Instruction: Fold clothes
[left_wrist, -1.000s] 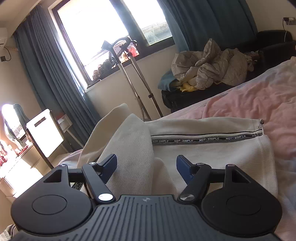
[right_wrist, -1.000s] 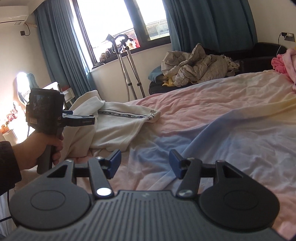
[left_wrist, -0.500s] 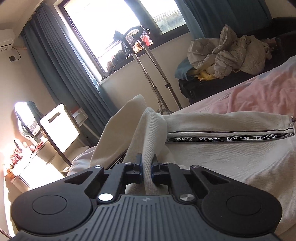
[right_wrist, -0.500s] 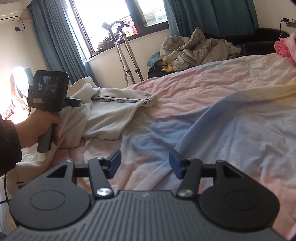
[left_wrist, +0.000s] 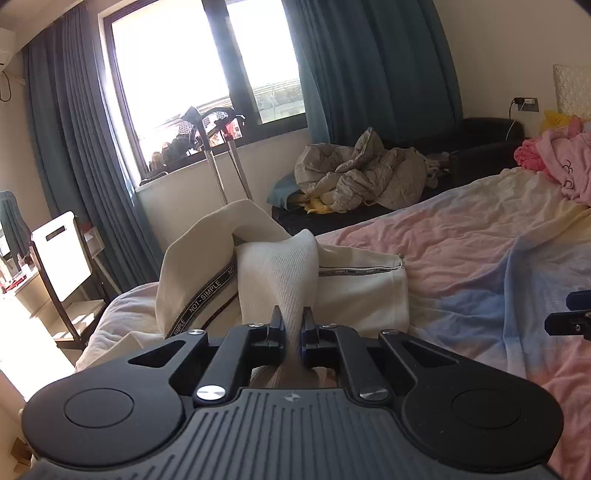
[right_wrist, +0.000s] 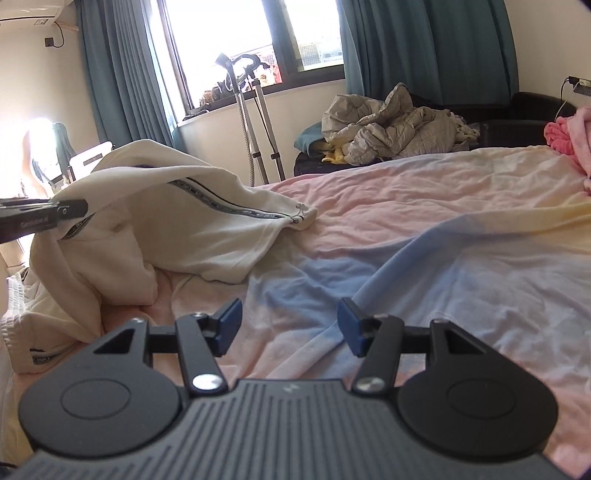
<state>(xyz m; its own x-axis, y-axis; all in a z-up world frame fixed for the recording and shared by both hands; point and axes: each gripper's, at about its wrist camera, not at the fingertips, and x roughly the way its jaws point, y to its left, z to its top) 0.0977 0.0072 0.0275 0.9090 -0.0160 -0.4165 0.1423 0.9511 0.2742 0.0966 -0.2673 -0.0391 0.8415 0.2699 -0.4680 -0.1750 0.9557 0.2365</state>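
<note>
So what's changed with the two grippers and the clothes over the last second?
The left gripper closed on a fold of the cream garment and lifted it off the bed. The right gripper stayed open, holding nothing.

tape on garment (left_wrist: 202, 297): "NOT-SIMPLE", repeated
2nd tape strip (left_wrist: 356, 271): print too small to read
left tongs arm (right_wrist: 35, 221): pale lettering, blurred
</note>
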